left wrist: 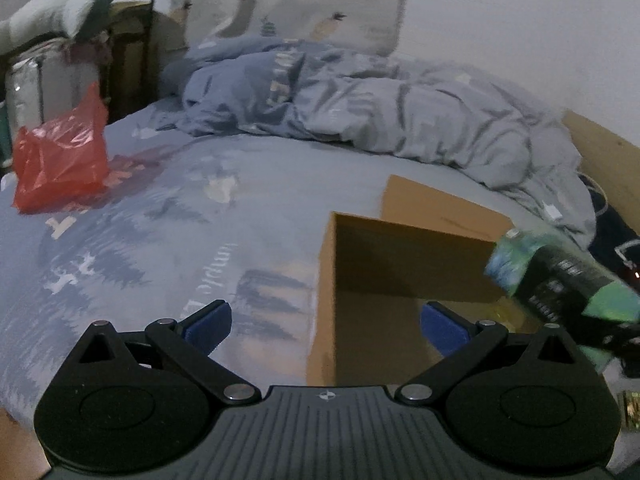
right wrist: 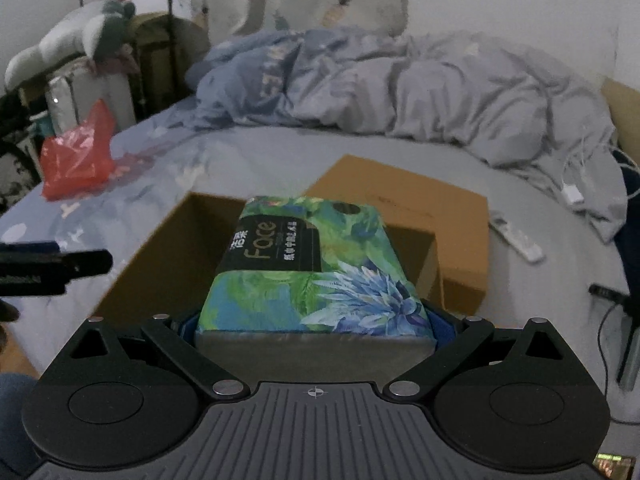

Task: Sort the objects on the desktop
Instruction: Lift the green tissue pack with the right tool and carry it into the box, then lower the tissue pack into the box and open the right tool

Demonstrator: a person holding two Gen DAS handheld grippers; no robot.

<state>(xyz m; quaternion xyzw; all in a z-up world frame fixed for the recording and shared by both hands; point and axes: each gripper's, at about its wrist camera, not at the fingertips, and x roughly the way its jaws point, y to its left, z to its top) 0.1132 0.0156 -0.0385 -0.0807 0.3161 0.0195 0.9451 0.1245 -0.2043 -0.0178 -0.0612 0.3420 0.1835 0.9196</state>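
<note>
Right hand-held gripper (right wrist: pixel 314 322): clamped on a tissue pack (right wrist: pixel 316 268), blue pads pressed against both sides of its near end. Floral green-and-blue wrapper with a black "Face" label, held roughly level above the open cardboard box (right wrist: pixel 460 216). Same pack seen from the left wrist view at the right edge (left wrist: pixel 560 280), tilted, over the box's far right corner.

Left hand-held gripper (left wrist: pixel 324 326): spread wide, nothing between the blue pads (left wrist: pixel 210 326). Poised low at the near left wall of the cardboard box (left wrist: pixel 326 300), left finger over the bedsheet, right finger over the box opening. Visible too in the right wrist view as a dark shape at the left edge (right wrist: pixel 52 268).

Box resting on the bed (right wrist: pixel 240 152), flap (right wrist: pixel 400 200) folded out behind it. Red plastic bag (left wrist: pixel 60 160) well apart at the bed's left edge. Crumpled blue-grey duvet (left wrist: pixel 360 100) heaped along the far side. White remote control (right wrist: pixel 518 236) lying on the sheet just right of the box, white charger with cable (right wrist: pixel 572 192) beyond it near the duvet.
</note>
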